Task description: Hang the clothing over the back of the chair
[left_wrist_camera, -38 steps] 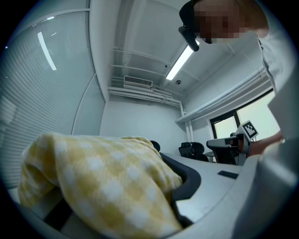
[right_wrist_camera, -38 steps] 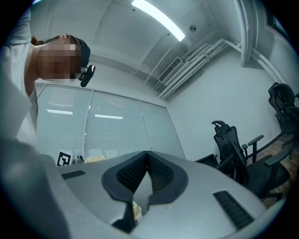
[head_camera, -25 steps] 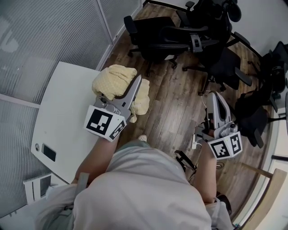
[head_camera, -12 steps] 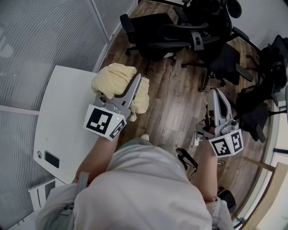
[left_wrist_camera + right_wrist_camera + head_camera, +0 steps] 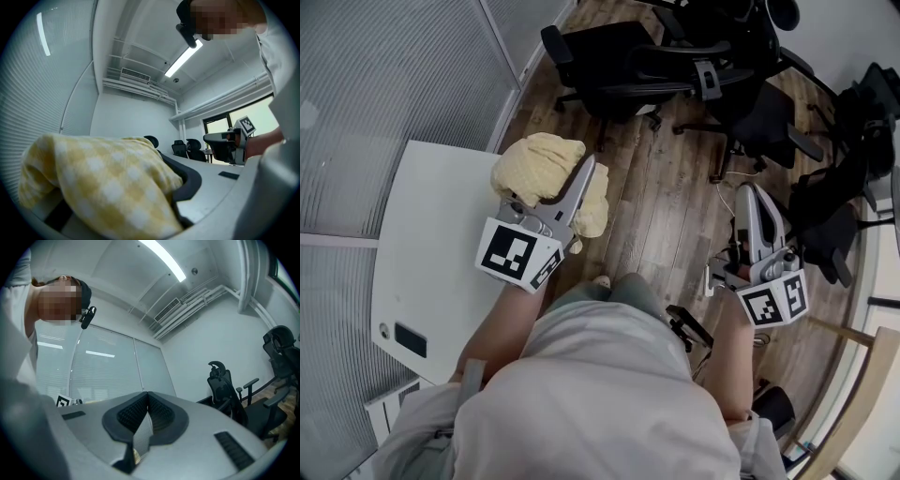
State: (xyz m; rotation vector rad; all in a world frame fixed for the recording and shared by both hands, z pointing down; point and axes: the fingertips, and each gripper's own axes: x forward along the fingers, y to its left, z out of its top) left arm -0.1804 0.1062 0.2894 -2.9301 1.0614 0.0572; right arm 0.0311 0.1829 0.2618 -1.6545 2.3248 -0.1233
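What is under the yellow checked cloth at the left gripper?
The yellow checked cloth is clamped in the left gripper, bunched above the white table's edge and wood floor. It hides one jaw; anything directly beneath it cannot be seen.

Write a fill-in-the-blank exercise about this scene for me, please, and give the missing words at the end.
1. The left claw is shut on a ____ checked cloth.
2. The right claw is shut and holds ____.
3. The table beside the person's left arm is ____ in colour.
4. The black chairs stand on a ____ floor.
Missing words: yellow; nothing; white; wooden.
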